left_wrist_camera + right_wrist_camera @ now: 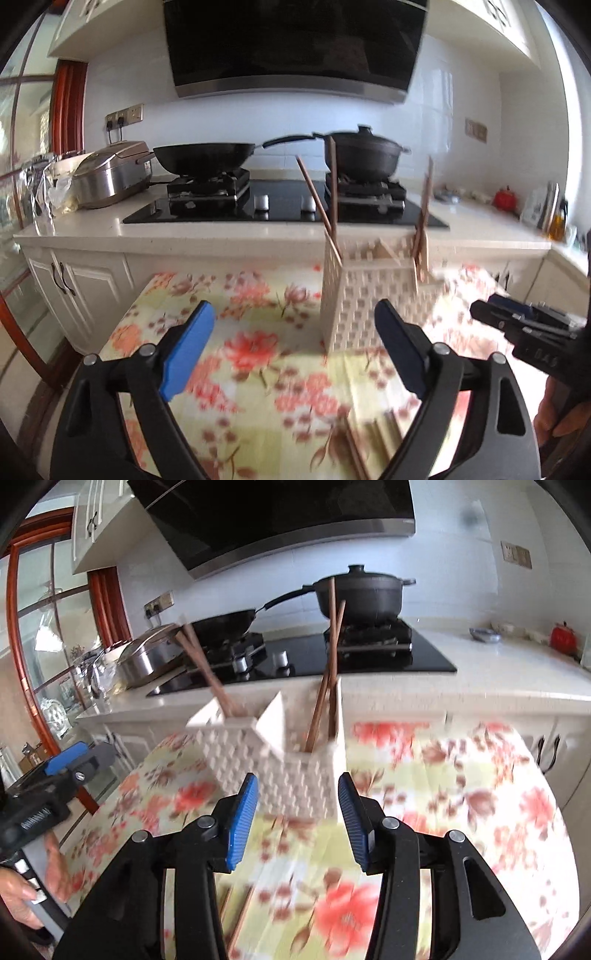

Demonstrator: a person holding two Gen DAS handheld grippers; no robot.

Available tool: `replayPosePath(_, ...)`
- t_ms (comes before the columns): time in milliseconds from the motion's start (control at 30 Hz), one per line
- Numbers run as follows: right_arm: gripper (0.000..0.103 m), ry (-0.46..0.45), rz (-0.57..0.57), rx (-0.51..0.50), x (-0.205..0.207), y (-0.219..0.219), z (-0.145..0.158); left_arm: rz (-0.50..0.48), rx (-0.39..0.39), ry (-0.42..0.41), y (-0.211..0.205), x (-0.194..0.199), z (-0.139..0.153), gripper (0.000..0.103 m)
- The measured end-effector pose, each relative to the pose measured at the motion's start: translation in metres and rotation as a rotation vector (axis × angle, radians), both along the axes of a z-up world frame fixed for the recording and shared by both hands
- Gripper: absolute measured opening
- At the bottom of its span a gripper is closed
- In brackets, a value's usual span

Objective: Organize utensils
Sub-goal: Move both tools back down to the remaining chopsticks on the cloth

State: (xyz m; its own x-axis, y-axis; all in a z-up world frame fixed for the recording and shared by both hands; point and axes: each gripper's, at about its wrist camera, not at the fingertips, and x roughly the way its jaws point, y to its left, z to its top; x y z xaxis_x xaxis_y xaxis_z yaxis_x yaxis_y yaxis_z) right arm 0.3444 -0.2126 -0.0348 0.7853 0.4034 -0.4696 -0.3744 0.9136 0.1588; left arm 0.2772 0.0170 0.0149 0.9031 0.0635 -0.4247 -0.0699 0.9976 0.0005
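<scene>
A white lattice utensil holder (354, 295) stands on the floral tablecloth (236, 354), with brown chopsticks (325, 199) upright in its compartments. In the right wrist view the holder (280, 764) sits just ahead of my fingers, with chopsticks (328, 672) in two compartments. My left gripper (295, 343) is open and empty, left of and before the holder. My right gripper (297, 819) is open and empty, and it also shows at the right edge of the left wrist view (517, 321). More chopsticks (369, 439) lie on the cloth under my left gripper.
Behind the table runs a white counter (96, 229) with a black hob (280, 206), a wok (203, 157), a lidded black pot (364, 151) and a steel rice cooker (110, 173). A red jar (505, 197) stands far right.
</scene>
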Motion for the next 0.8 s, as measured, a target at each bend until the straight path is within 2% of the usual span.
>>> replayPosePath(167, 0.049, 0.025, 0.000, -0.007, -0.033, -0.004, -0.023, -0.041, 0.072, 0.037, -0.018, -0.024, -0.033, 0.090)
replayPosePath(300, 0.049, 0.071, 0.000, -0.010, -0.053, -0.007, -0.041, -0.069, 0.092, 0.059, -0.030, -0.046, -0.051, 0.094)
replayPosePath(467, 0.049, 0.113, -0.007, 0.001, -0.072, -0.009, -0.063, -0.058, 0.041, 0.082, -0.024, -0.067, -0.068, 0.094)
replayPosePath(667, 0.049, 0.169, 0.001, -0.022, -0.080, -0.001, -0.082, -0.014, 0.037, 0.111, -0.005, -0.086, -0.085, 0.094)
replayPosePath(800, 0.049, 0.188, 0.015, -0.067, -0.077, 0.015, -0.087, 0.003, -0.023, 0.143, 0.012, -0.088, -0.089, 0.094)
